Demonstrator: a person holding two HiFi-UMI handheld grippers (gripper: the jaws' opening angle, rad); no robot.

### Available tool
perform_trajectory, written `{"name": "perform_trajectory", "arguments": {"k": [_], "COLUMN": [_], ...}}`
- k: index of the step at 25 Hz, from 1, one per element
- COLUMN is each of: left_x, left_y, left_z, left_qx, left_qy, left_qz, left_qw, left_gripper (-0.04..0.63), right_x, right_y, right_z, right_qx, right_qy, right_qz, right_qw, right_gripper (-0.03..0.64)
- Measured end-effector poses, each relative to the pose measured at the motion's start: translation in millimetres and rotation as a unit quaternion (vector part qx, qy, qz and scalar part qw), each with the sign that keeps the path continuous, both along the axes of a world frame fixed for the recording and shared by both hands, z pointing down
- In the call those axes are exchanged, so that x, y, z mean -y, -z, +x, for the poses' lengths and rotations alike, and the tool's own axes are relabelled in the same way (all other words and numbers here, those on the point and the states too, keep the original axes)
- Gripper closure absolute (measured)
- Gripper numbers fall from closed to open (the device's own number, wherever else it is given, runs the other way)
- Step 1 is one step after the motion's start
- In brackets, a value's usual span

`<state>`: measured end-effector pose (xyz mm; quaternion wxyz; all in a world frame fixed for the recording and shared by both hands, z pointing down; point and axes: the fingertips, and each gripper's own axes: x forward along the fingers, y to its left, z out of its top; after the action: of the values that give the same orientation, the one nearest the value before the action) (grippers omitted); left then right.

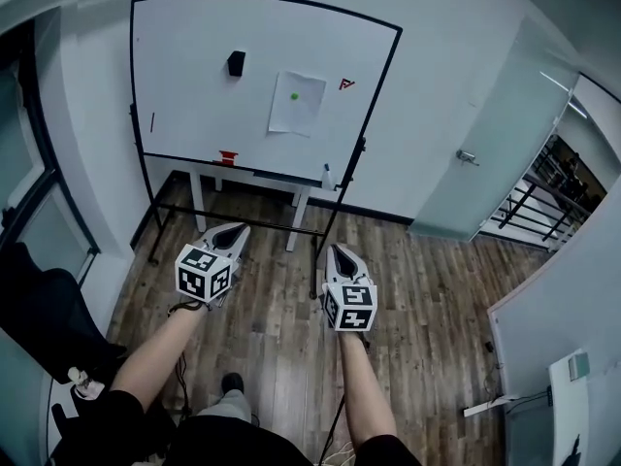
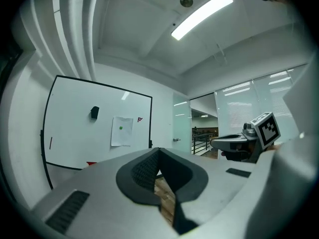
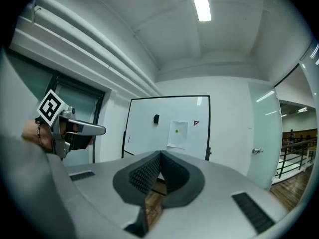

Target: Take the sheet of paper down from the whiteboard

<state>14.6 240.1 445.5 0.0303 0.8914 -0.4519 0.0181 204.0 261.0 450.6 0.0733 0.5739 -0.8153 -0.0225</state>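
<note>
The left tongs [image 1: 236,231] are a smooth grey plastic shell that narrows to a point. Inside, black ribbed pads [image 2: 144,171] frame a teardrop-shaped hollow, and black slotted grilles [image 2: 67,210] are set into the shell's flanks. A white cube [image 1: 206,272] printed with black square markers rides at the rear. The right tongs [image 1: 337,252] are built the same, with their own marker cube [image 1: 349,306]. The person wears dark short sleeves [image 1: 112,425], a dark band [image 1: 182,308] at the left wrist, grey trousers [image 1: 228,411] and a black shoe [image 1: 231,383].
</note>
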Motion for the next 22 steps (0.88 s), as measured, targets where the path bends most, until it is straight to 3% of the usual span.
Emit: {"name": "perform_trajectory", "arguments": {"k": [12, 22], "left_x": [133, 199], "left_y": [-19, -29], "left_z": [-65, -95], "left_qx": [-0.015, -0.029], "left_qy": [0.009, 0.009], "left_qz": [-0.016, -0.020], "left_qw": [0.9997, 0.9994], "left_gripper": [0.574, 0.574], "right_x": [144, 212], "right_y": [-12, -23], "right_z": [-56, -91], "right_qx": [-0.008, -0.016], "right_qy": [0.010, 0.017], "right_qz": [-0.017, -0.026], "right_qw": [1.000, 0.999], "right_gripper": [0.592, 0.592]}}
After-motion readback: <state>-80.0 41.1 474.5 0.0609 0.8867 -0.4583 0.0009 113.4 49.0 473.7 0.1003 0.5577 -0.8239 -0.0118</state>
